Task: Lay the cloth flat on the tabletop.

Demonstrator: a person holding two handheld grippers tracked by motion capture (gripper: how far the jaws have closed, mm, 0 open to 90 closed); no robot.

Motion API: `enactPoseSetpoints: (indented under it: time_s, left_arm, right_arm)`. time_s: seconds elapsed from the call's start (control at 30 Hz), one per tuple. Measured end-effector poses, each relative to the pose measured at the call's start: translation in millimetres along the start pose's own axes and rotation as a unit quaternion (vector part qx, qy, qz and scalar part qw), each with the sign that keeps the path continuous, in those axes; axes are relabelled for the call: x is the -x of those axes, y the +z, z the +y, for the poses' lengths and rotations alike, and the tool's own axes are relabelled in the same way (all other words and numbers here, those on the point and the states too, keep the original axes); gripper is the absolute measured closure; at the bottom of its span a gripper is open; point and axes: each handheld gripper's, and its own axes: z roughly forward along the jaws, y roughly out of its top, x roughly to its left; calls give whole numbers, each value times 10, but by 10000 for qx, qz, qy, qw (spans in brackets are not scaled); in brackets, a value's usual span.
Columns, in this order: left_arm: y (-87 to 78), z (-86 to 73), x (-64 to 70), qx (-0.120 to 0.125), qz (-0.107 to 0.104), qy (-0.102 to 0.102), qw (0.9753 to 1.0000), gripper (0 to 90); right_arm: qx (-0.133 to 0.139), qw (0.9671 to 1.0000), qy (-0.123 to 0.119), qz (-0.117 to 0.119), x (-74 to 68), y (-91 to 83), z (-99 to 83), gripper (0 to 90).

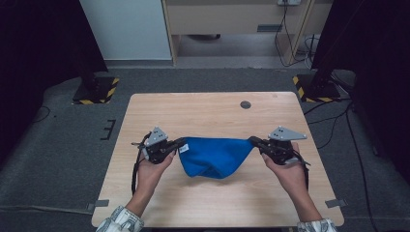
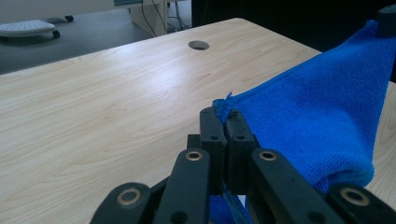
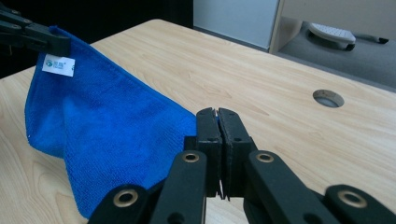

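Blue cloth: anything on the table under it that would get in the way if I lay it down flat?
Nothing visible. The blue cloth hangs between the left gripper and right gripper, over bare table. The cable hole sits farther back.

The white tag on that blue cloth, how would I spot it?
Start at the light wooden table, where a blue fleecy cloth hangs stretched between two hand-held grippers. Follow its top edge to the left hand-held gripper. The small white label sits just below that pinched corner, the cloth's one white patch.
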Motion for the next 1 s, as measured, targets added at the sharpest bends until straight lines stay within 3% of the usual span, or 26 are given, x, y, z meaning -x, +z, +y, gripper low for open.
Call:
enactPoseSetpoints:
  time_s: [0.47,0.57,0.8,1.0]
  left_arm:
    - [-161,157,49,273,-75,11,9996,881]
    - [-132,162,68,198,-106,77,9997,880]
    - [73,82,13,-201,-54,148,9997,880]
    - [144,135,-23,-256,-27,157,9995,880]
  right_arm:
    - [264,9996,-132,36,-91,-175,196,883]
    - [307,9993,-234,28,-121,-198,249,883]
    - [-228,9996,-128,-63,49,181,43,883]
    - [-230,9997,82,-76,191,224,11,884]
